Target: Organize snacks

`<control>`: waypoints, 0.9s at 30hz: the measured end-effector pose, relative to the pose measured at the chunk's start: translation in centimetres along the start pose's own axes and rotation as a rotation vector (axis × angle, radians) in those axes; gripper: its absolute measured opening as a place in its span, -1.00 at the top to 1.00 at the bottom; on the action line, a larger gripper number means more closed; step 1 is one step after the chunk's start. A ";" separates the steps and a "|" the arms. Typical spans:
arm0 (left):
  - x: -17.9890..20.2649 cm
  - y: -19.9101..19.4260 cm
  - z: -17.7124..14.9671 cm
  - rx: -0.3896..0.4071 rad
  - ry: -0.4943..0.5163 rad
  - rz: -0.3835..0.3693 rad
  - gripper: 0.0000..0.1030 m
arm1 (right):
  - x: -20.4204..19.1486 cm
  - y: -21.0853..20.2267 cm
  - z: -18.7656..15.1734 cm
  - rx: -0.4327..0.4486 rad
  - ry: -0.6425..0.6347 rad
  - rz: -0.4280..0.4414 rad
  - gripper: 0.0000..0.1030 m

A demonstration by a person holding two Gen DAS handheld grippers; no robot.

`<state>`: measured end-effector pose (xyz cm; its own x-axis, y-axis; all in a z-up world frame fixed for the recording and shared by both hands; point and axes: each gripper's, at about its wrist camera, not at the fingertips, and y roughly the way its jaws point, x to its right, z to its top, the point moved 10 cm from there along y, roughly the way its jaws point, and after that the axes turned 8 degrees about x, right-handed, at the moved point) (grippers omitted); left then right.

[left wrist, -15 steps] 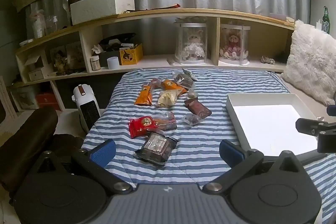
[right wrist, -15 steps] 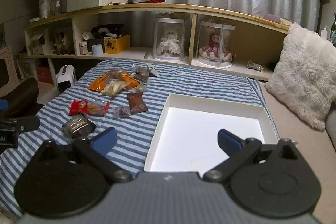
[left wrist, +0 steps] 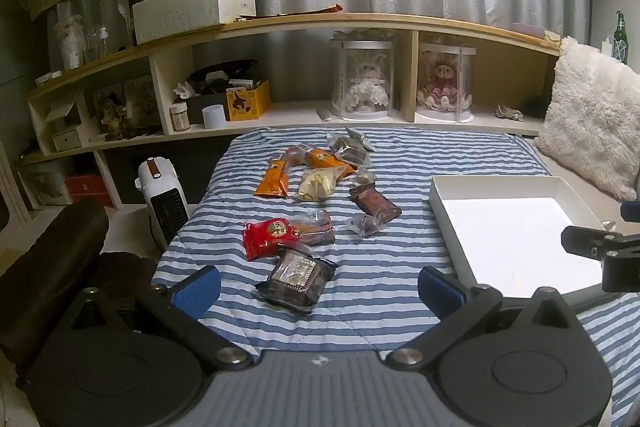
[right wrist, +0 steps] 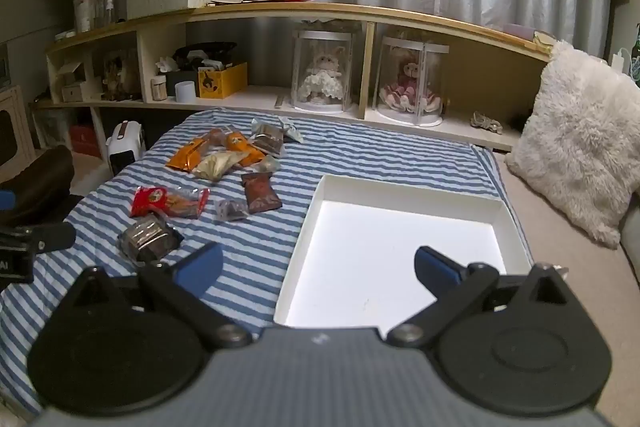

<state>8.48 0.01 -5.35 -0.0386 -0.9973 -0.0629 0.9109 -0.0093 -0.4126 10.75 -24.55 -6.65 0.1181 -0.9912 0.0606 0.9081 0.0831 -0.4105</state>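
Several wrapped snacks lie scattered on a blue-striped bedspread (left wrist: 380, 291). Nearest the left gripper (left wrist: 318, 289) is a dark clear-wrapped cake (left wrist: 298, 277), lying just beyond its wide-open blue pads. Behind it are a red packet (left wrist: 270, 231), a brown packet (left wrist: 374, 203), an orange packet (left wrist: 274, 179) and a pale bag (left wrist: 316, 185). A white empty tray (right wrist: 400, 247) sits on the right. The right gripper (right wrist: 320, 267) stands open over the tray's near left edge, holding nothing. The same cake (right wrist: 148, 239) shows left of it.
A wooden shelf unit (left wrist: 320, 23) with boxed dolls, bottles and a white box runs behind the bed. A fluffy white pillow (right wrist: 580, 139) leans at the right. A small white heater (left wrist: 162, 201) and a dark cushion (left wrist: 52, 239) stand left of the bed.
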 end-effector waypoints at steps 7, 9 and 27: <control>0.0 0.0 0.0 -0.001 -0.001 -0.001 -1.00 | 0.0 0.0 0.0 -0.002 0.000 0.000 -0.99; 0.0 0.0 0.0 -0.001 -0.001 0.002 -1.00 | -0.1 0.1 0.0 -0.003 -0.001 0.000 -0.99; 0.1 0.1 -0.5 -0.002 -0.002 0.000 -1.00 | -0.1 0.1 -0.1 -0.007 -0.002 -0.001 -0.99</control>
<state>8.35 -0.03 -5.82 -0.0375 -0.9974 -0.0609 0.9099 -0.0089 -0.4147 10.80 -24.45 -6.74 0.1184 -0.9910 0.0627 0.9053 0.0818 -0.4167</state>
